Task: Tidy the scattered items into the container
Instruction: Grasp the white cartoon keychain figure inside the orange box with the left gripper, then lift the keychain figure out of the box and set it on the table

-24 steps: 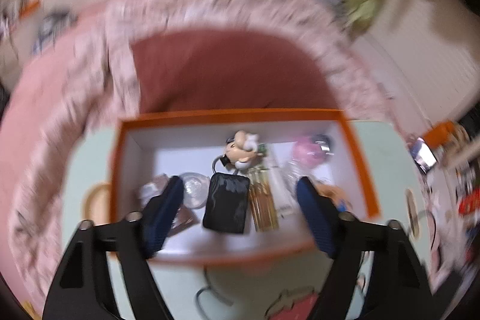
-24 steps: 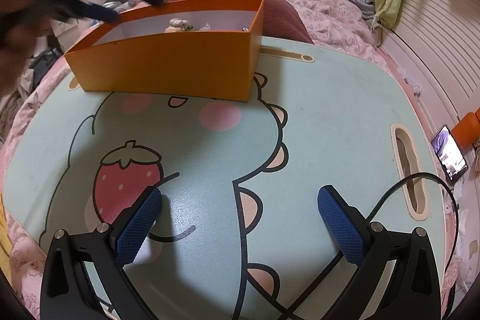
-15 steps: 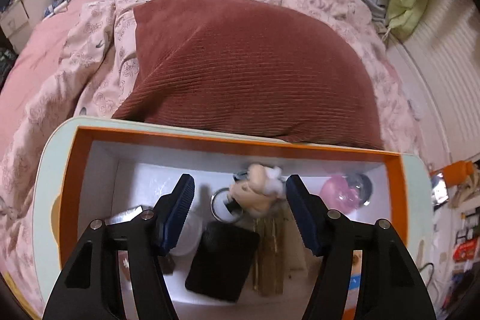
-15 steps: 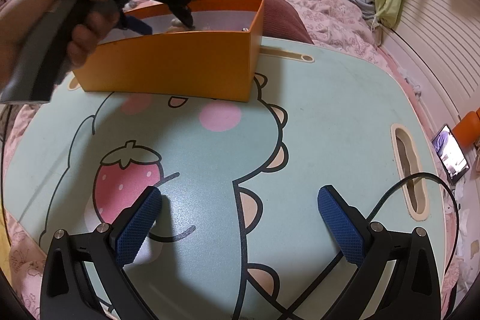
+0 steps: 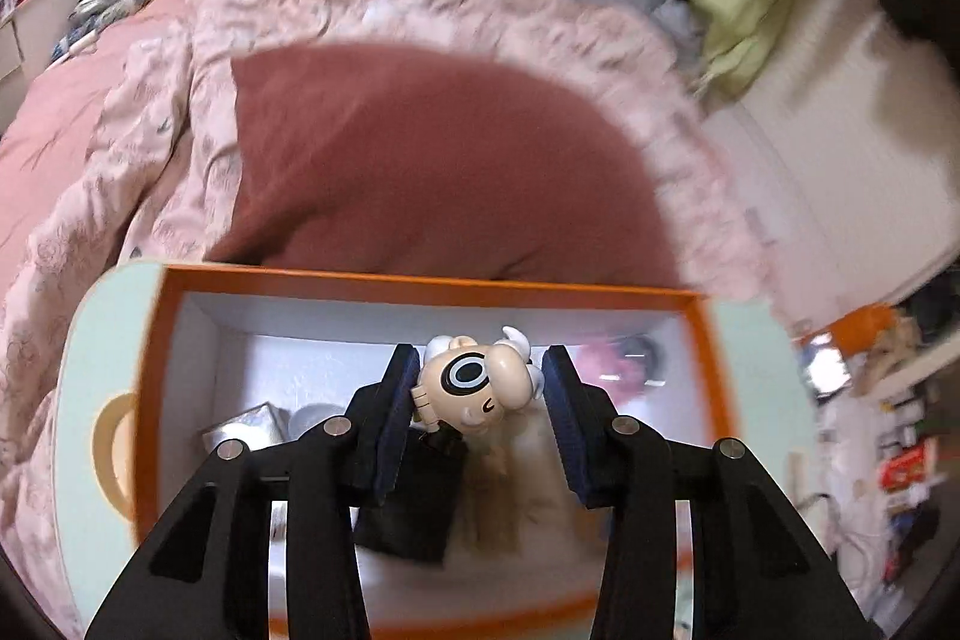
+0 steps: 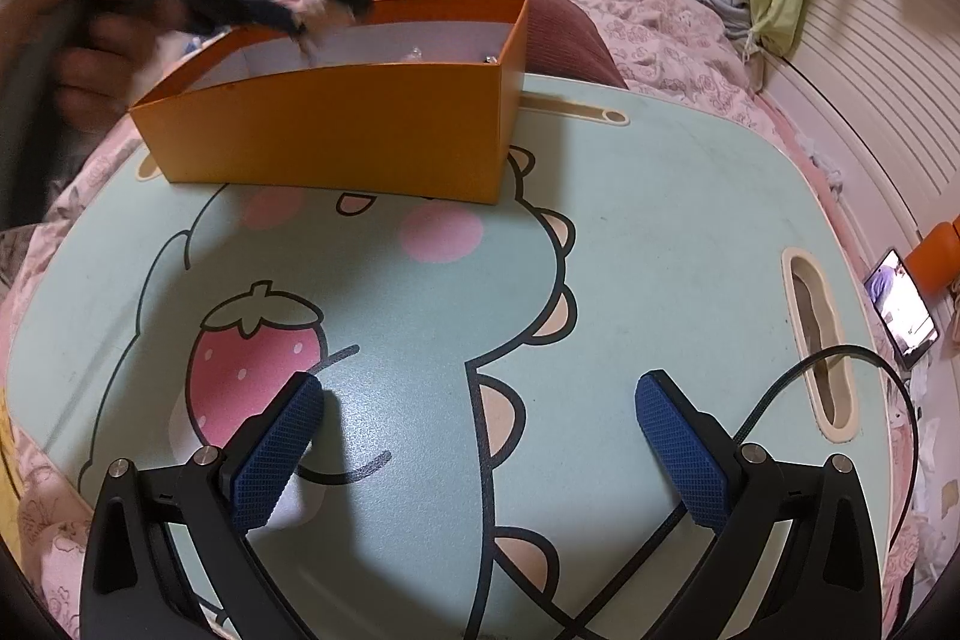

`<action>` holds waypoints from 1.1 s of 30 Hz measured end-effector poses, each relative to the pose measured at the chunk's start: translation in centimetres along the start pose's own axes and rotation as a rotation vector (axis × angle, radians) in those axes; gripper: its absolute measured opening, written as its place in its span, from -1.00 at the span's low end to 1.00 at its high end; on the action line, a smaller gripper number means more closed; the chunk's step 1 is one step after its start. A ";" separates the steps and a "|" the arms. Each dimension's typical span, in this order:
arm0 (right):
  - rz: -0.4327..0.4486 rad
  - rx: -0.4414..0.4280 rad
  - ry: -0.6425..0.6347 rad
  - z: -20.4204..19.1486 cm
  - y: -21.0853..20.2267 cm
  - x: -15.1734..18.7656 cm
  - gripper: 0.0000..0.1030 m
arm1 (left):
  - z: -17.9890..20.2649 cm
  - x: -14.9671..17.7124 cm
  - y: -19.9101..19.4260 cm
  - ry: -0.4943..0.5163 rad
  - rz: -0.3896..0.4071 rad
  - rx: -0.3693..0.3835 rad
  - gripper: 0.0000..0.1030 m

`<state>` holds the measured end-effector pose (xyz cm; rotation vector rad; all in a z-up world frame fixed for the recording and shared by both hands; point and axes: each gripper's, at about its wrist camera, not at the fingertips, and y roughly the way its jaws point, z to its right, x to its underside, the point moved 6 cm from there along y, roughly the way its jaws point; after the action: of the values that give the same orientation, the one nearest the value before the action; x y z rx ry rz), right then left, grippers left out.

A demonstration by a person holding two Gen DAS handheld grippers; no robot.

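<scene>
**Left wrist view: cartoon figure clamped over the orange box**

Left wrist view shows the left gripper (image 5: 477, 388) closed on a small cartoon figure (image 5: 474, 391) — a pale, round-headed toy with a black-ringed eye, held between the blue pads (image 5: 396, 412) above the inside of the orange box (image 5: 420, 283). Below it, on the box's white floor, lie a black pouch (image 5: 414, 514), a silvery packet (image 5: 246, 424) and a pink round item (image 5: 606, 361), all blurred. Beyond the box sit a dark red pillow (image 5: 432, 160) and a pink floral quilt (image 5: 150, 148).

From the right wrist view, the right gripper (image 6: 477, 436) hangs low over the mint-green lap table (image 6: 660, 232) with its jaws wide apart and nothing between them. The table carries a strawberry and dinosaur print. A black cable (image 6: 840, 358) loops beside the table's handle slot (image 6: 816, 346). The orange box stands at the far left part of the table — the left gripper shows as a dark blur over its rim, held in a hand (image 6: 90, 58).
</scene>
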<state>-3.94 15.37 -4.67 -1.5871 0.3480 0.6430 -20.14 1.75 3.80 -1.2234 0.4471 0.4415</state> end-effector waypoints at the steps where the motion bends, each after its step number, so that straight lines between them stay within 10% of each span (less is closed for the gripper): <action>1: 0.000 0.000 0.000 0.0 0.0 0.0 1.00 | 0.2 -0.1 -1.6 0.010 0.030 0.021 -0.15; 9: 0.000 0.000 0.000 0.0 0.0 0.0 1.00 | 1.6 6.7 -9.6 0.066 0.140 0.126 -0.15; 20: -0.001 0.001 0.000 -0.1 -0.1 0.1 1.00 | -1.1 13.9 -5.4 -0.012 0.106 0.101 -0.14; 25: 0.002 0.001 0.001 0.0 0.0 0.0 1.00 | -2.2 15.2 -5.5 -0.074 0.140 0.085 0.42; 33: 0.036 -0.024 0.041 0.8 -1.3 0.0 0.92 | -4.0 17.5 -8.2 -0.135 0.255 0.028 0.43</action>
<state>-3.39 16.28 -3.62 -1.6220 0.4008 0.6450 -1.42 -2.92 -0.42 -1.1061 0.4939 0.7291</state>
